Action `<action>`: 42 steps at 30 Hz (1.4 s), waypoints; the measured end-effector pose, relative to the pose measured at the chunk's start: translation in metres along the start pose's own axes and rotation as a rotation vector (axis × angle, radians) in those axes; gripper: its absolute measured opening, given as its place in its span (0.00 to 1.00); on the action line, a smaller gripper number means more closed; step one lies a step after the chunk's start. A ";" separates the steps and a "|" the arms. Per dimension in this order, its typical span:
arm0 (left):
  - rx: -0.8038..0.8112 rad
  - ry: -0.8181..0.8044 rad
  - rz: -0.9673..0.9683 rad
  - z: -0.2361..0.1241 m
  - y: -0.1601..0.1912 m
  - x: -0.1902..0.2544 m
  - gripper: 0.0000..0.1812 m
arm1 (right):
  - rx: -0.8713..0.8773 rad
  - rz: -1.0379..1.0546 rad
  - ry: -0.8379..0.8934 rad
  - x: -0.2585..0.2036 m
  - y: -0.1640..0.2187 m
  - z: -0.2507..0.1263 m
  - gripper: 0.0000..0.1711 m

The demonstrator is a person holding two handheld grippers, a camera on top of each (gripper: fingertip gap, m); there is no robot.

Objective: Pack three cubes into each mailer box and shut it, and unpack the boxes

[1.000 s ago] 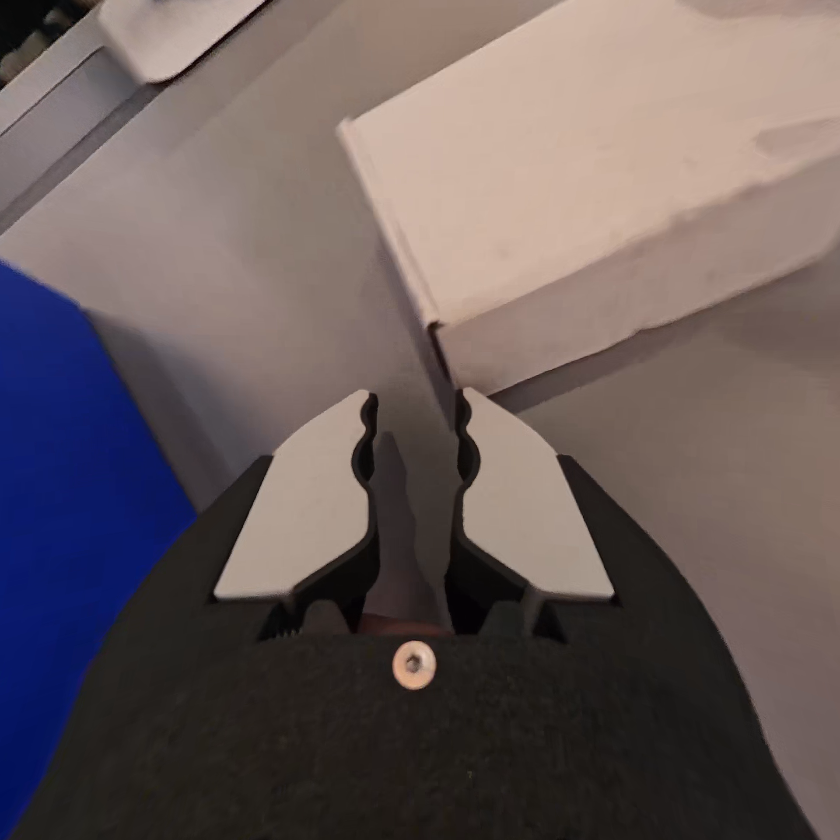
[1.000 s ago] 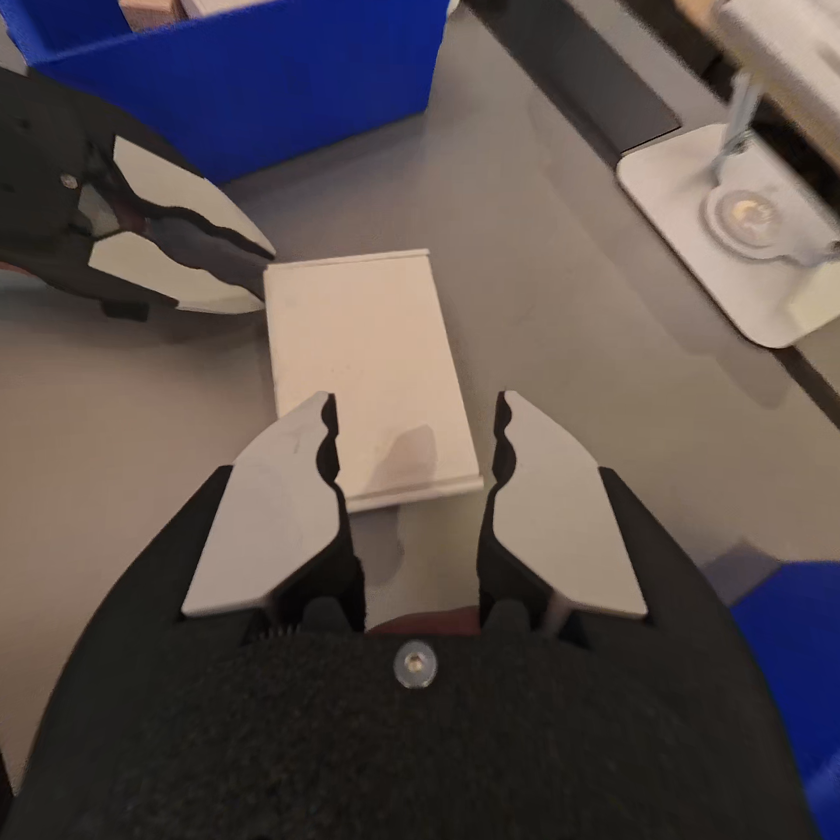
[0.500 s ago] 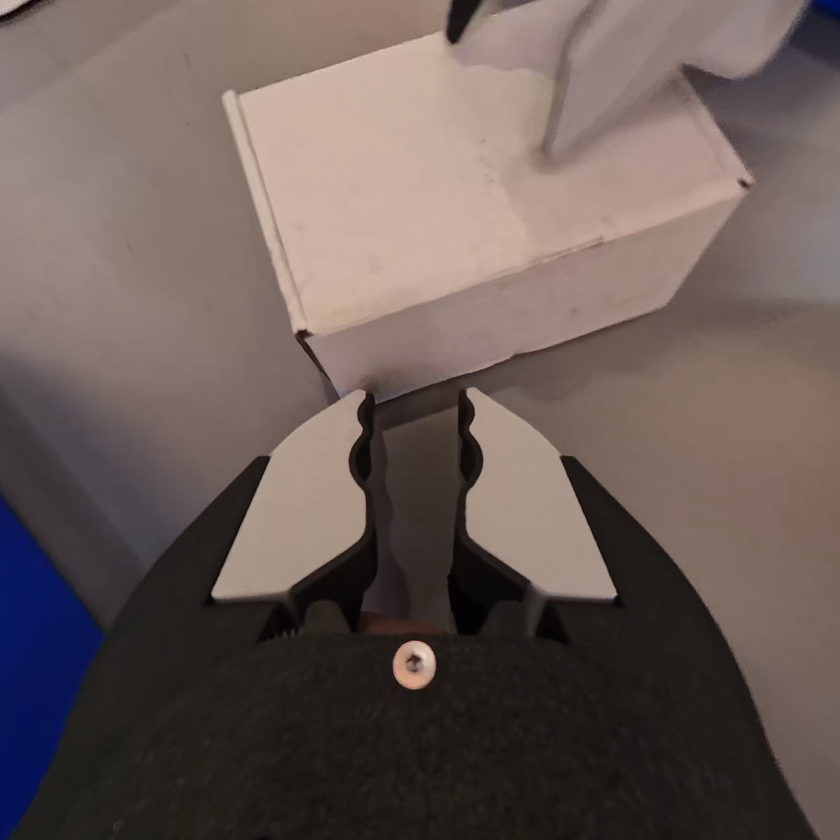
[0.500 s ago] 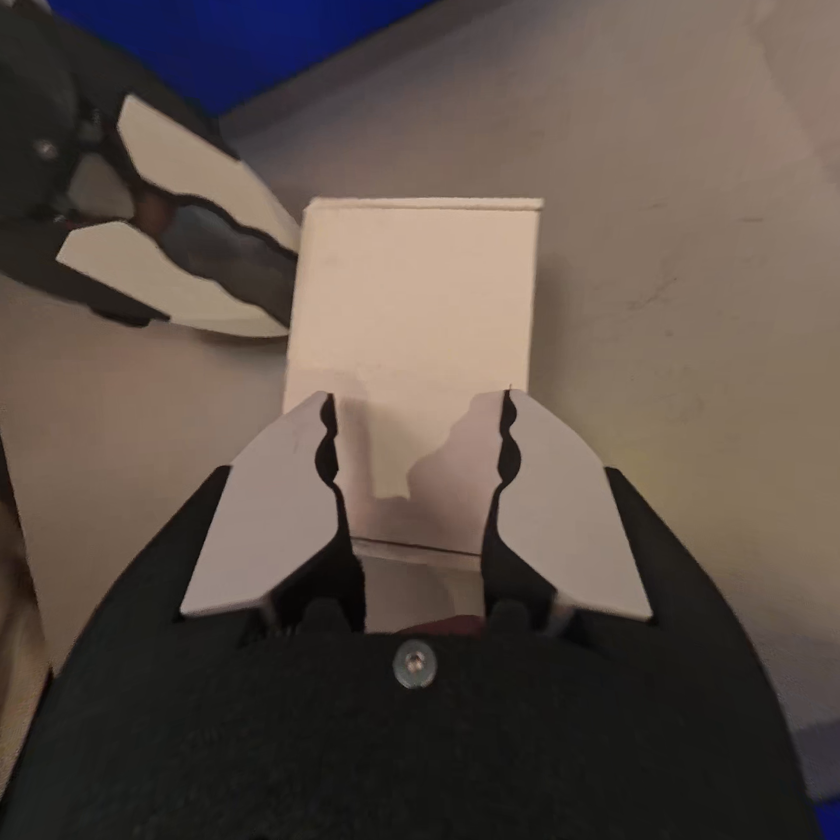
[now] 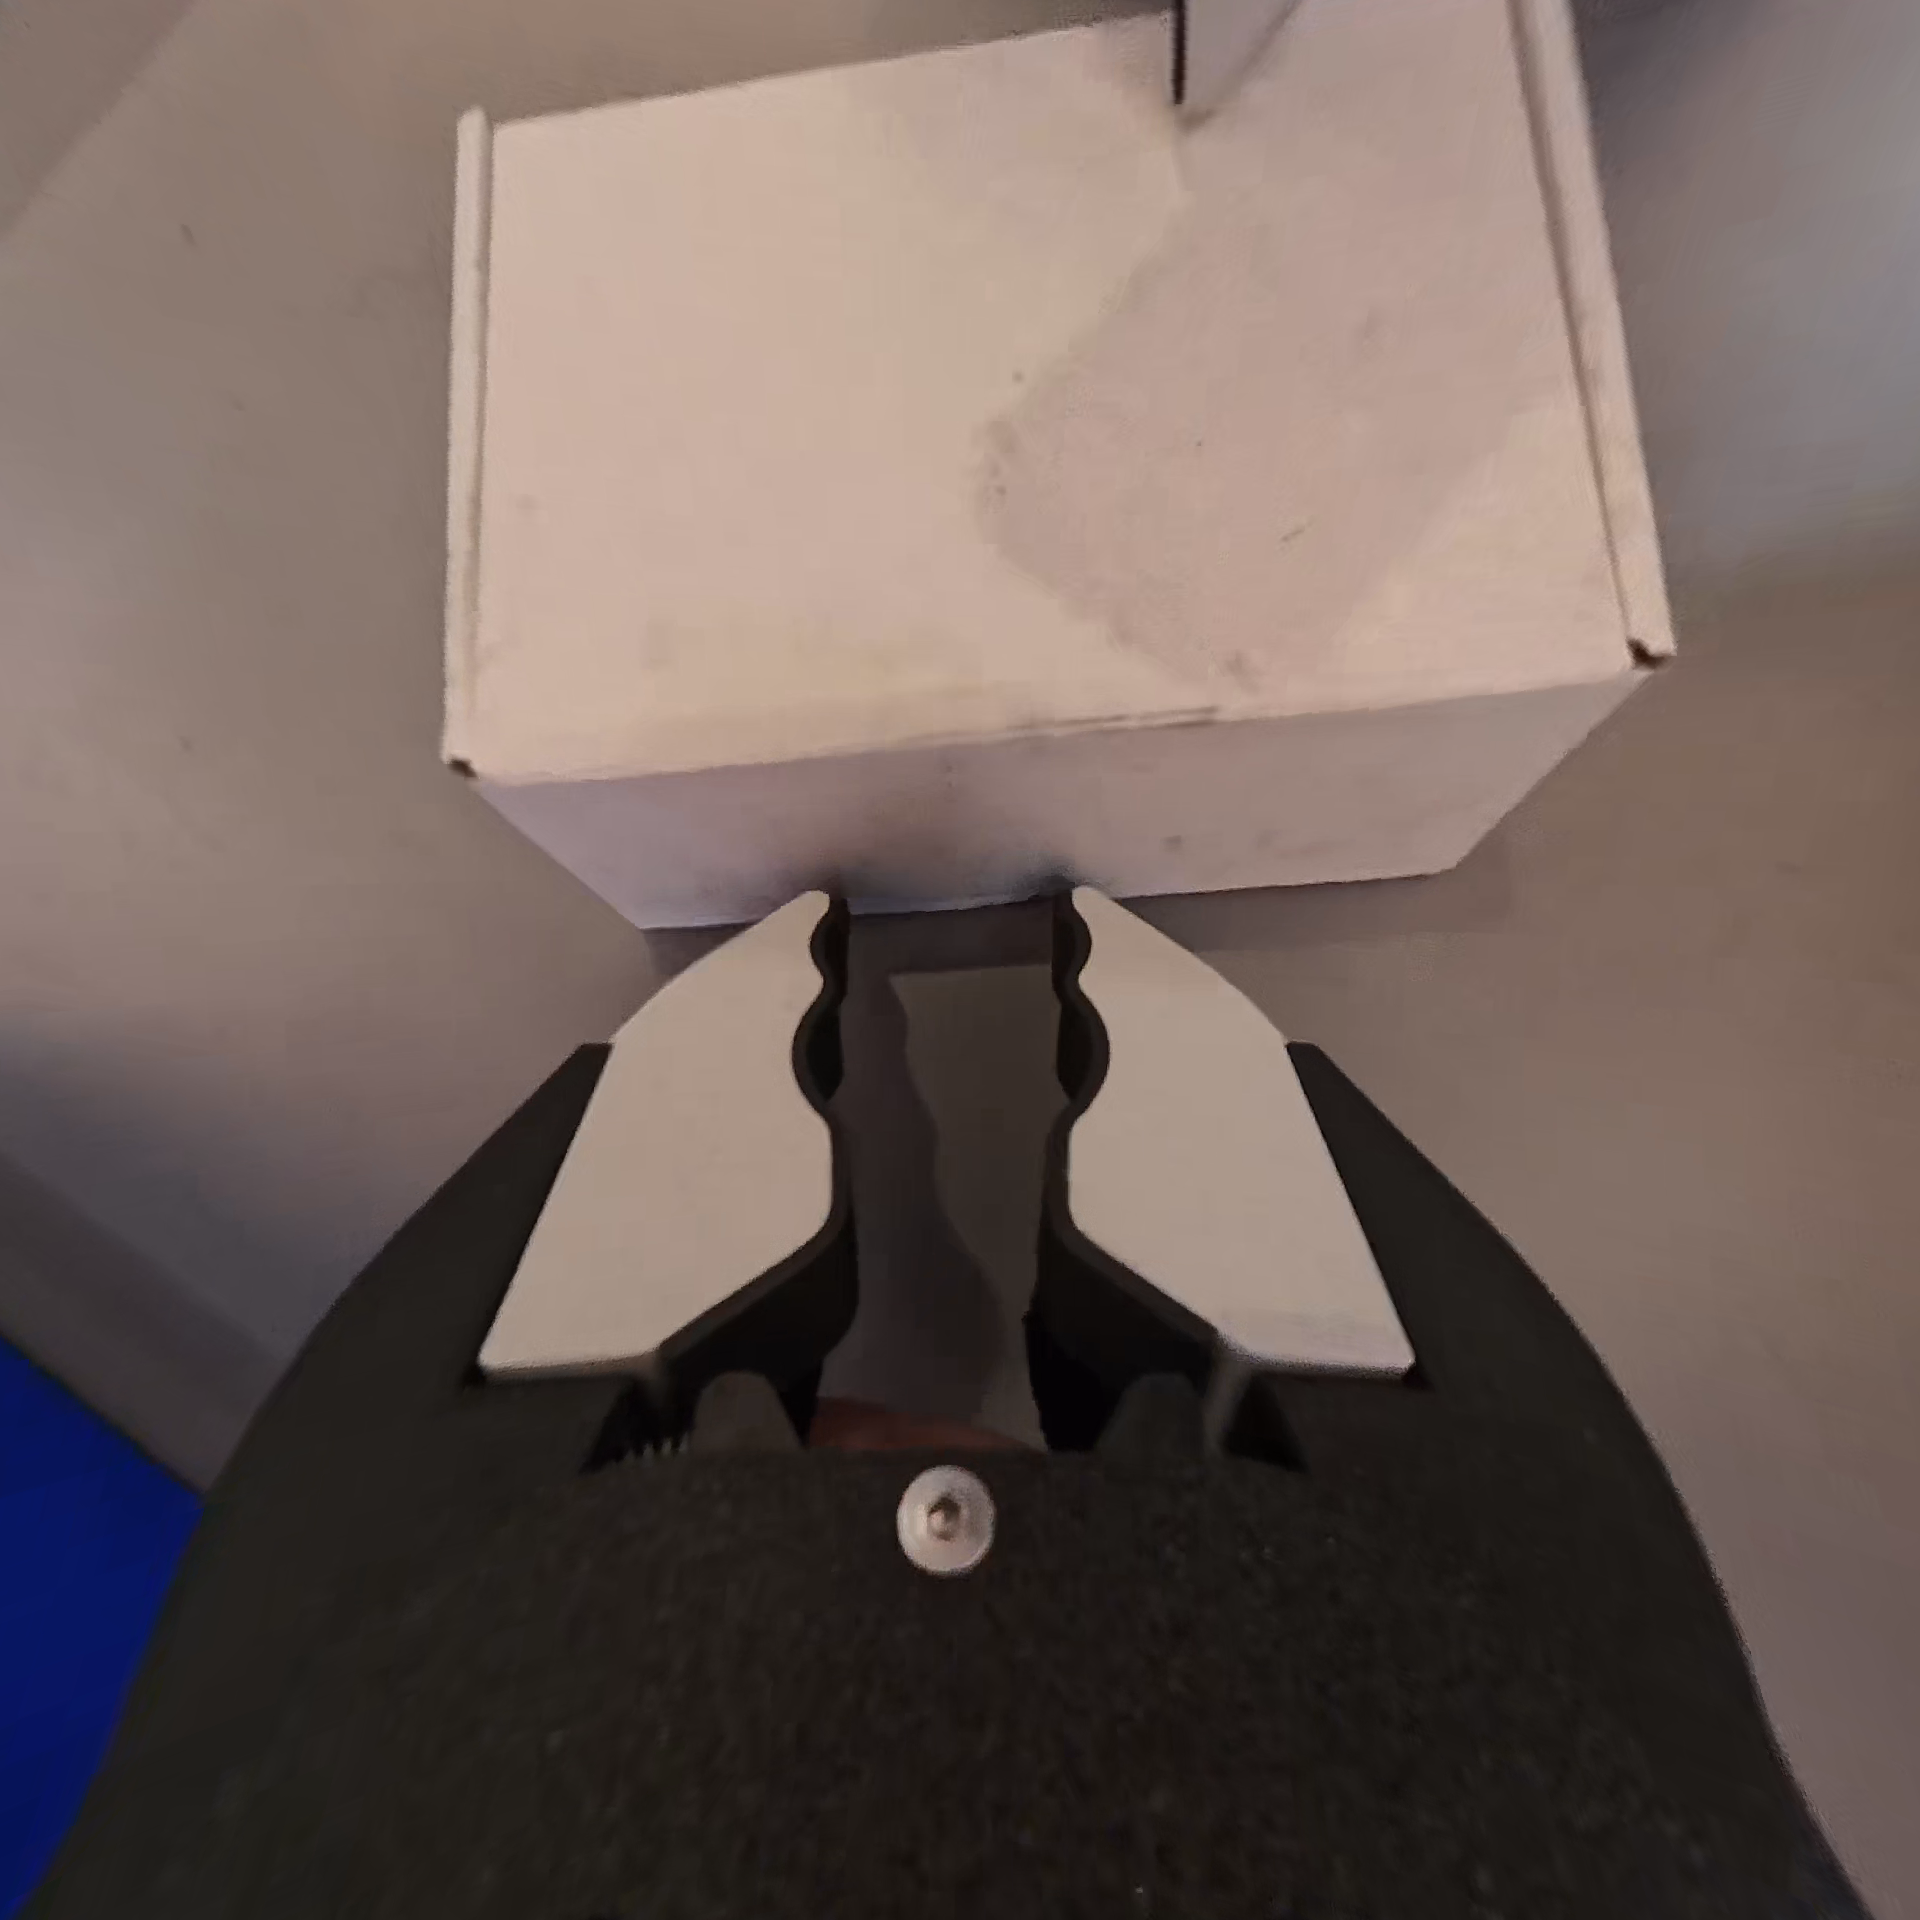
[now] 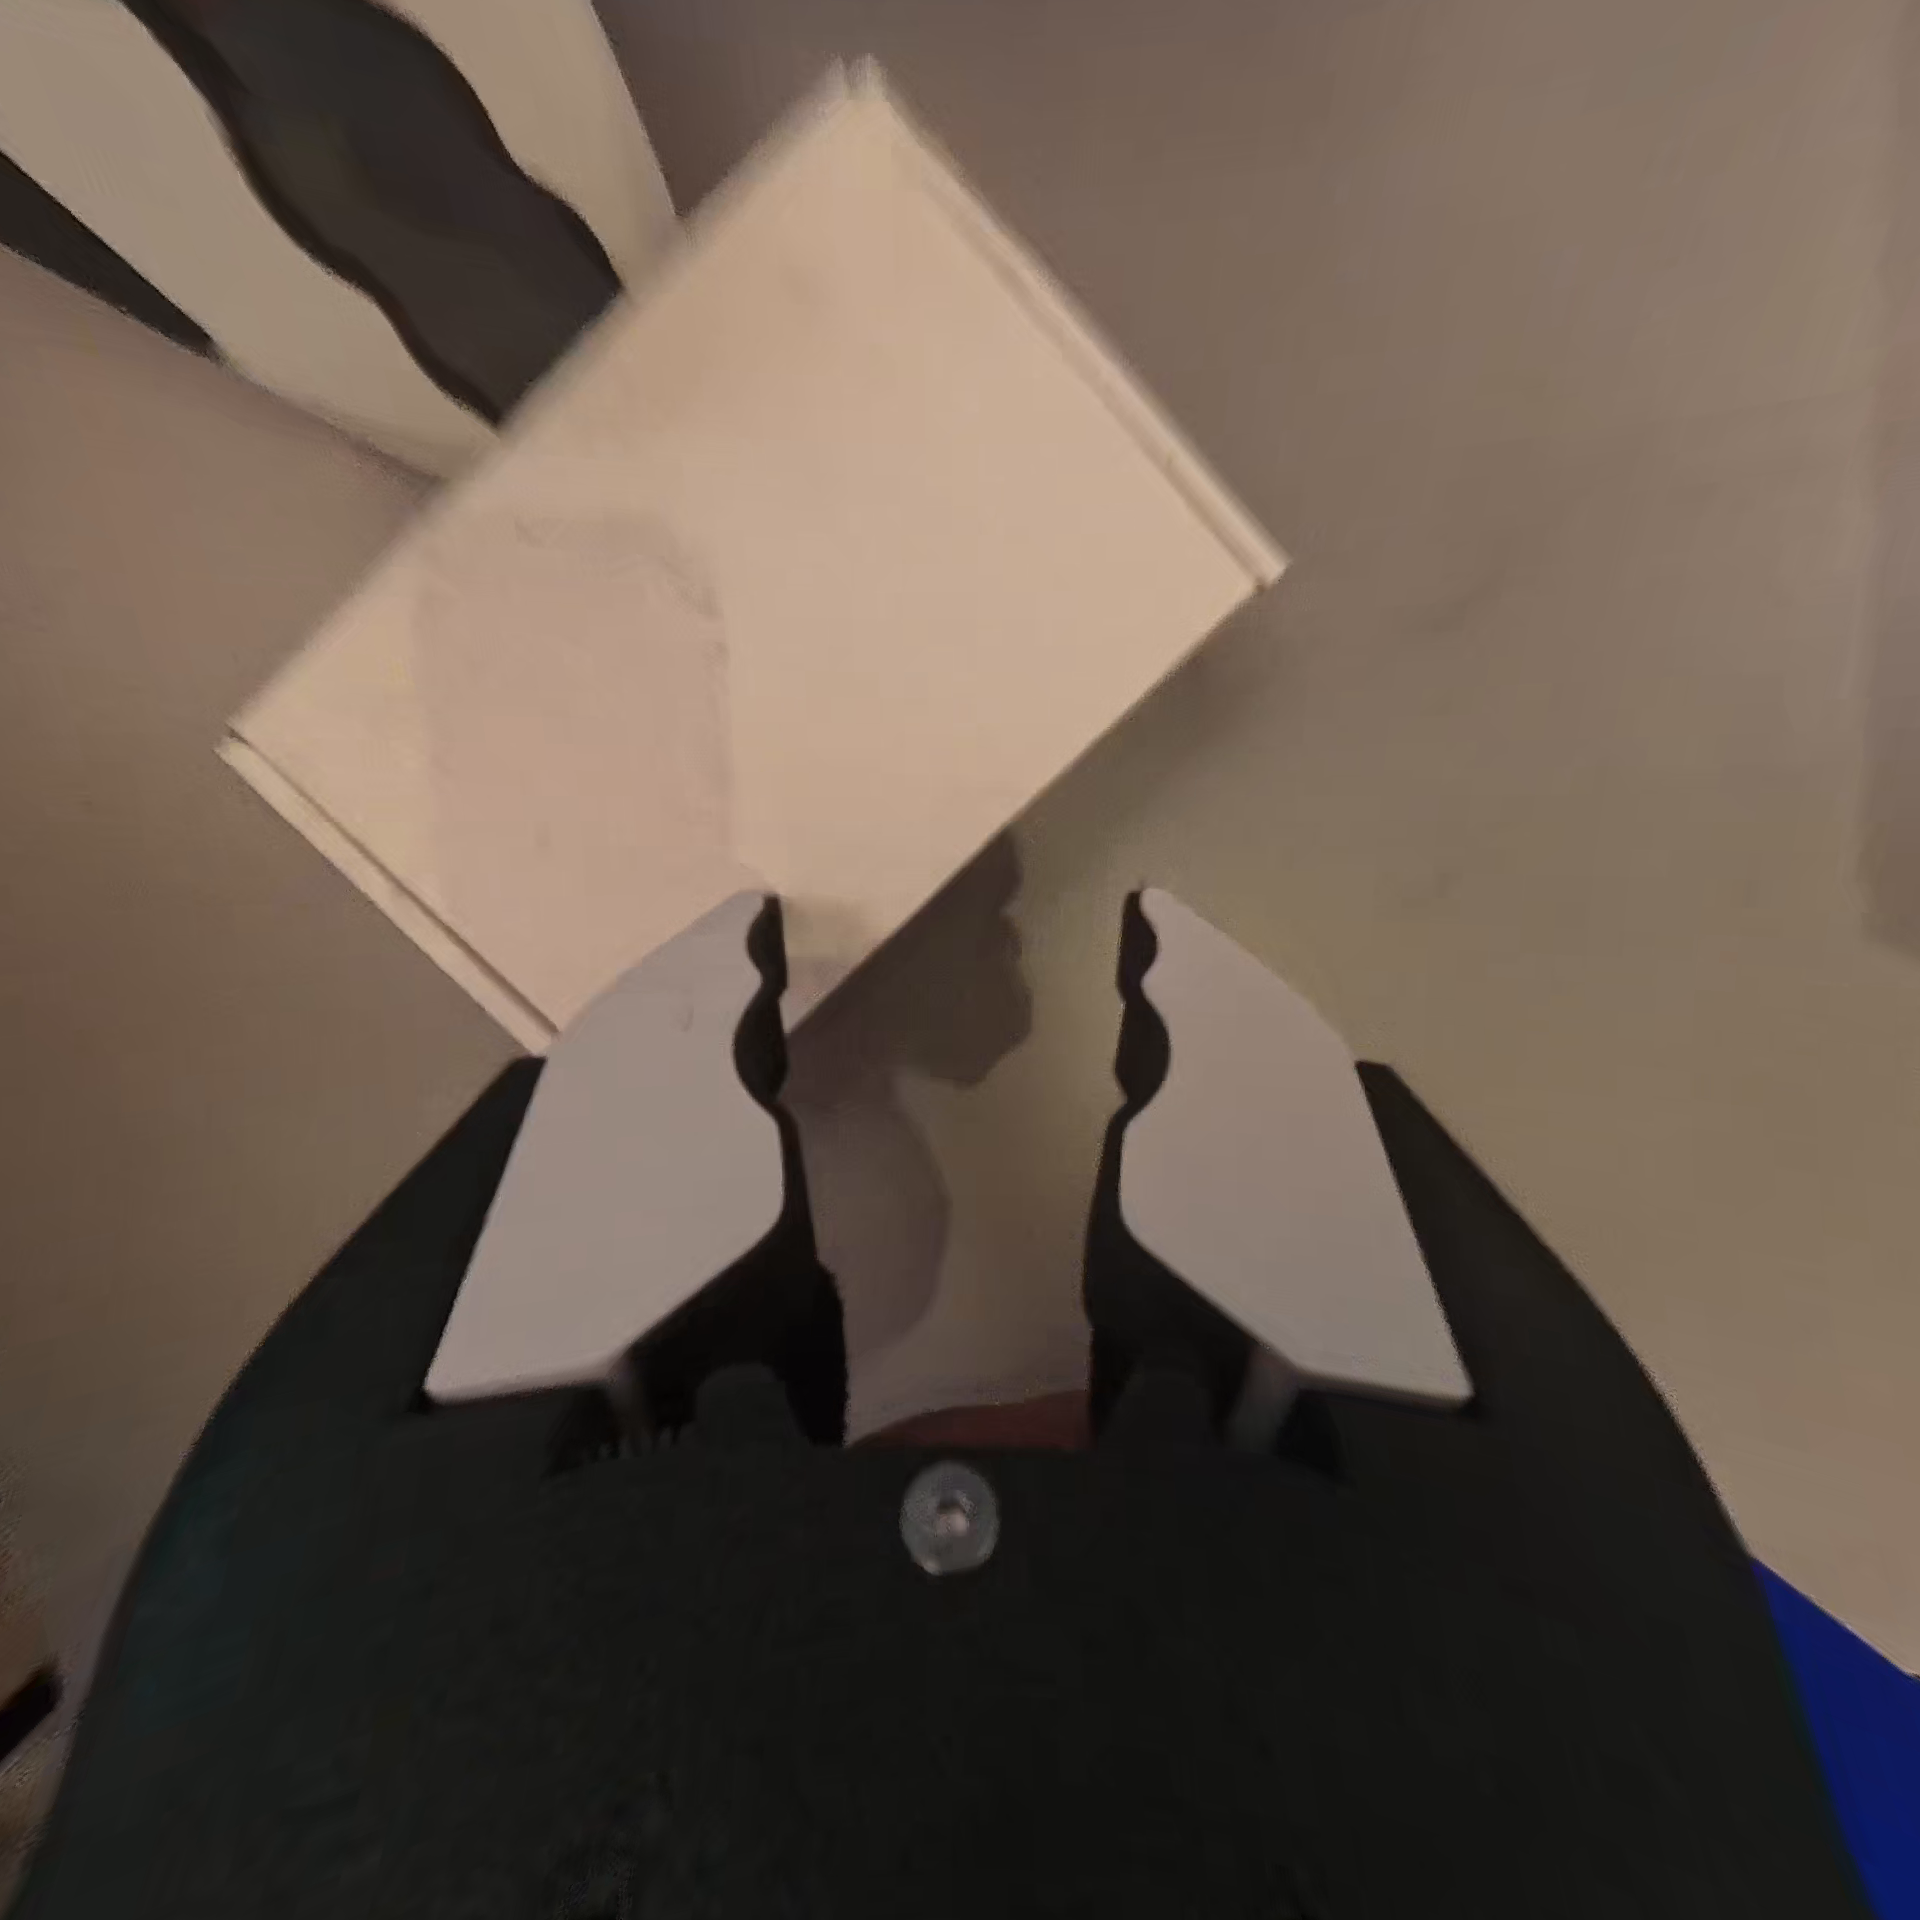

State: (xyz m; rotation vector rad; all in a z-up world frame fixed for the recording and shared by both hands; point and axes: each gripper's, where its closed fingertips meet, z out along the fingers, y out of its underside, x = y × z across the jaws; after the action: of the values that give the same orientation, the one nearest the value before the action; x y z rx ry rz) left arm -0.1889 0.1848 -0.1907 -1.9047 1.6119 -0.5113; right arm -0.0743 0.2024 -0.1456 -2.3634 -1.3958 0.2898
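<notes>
A shut white mailer box point(image 5: 935, 468) lies on the grey table. In the left wrist view my left gripper point(image 5: 951, 909) is open and empty, with its fingertips right at the box's near side wall. In the right wrist view the same box point(image 6: 748, 582) lies turned at an angle. My right gripper point(image 6: 951, 904) is open and empty above its near corner. The left gripper's fingers point(image 6: 114, 187) show at the box's far left side. A tip of the right gripper point(image 5: 1236, 52) shows at the box's far edge. No cubes are in view.
A blue bin corner point(image 5: 73, 1579) sits at the lower left of the left wrist view. Another blue patch point(image 6: 1849, 1704) shows at the lower right of the right wrist view. The grey table point(image 6: 1507, 416) surrounds the box. Some 12 cm of space lies between my two pairs of fingers.
My left gripper has swung round to face the box's long side and closed in on it. My right gripper has come in low over the box, which now looks turned in its view.
</notes>
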 end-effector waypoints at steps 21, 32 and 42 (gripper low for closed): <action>0.001 0.031 0.066 0.023 -0.020 -0.016 0.12 | -0.112 -0.248 -0.040 0.021 0.028 -0.006 0.29; 0.013 -0.013 0.079 0.033 -0.027 -0.022 0.00 | -0.097 -0.285 -0.104 0.006 0.031 0.013 0.31; -0.004 -0.083 -0.055 0.030 -0.028 -0.045 0.00 | -0.143 -0.215 0.045 0.029 0.049 0.002 0.31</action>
State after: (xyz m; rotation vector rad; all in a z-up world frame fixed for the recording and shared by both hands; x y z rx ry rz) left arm -0.1581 0.2369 -0.1917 -1.9522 1.5125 -0.4452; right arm -0.0217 0.2067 -0.1674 -2.2869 -1.6820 0.0786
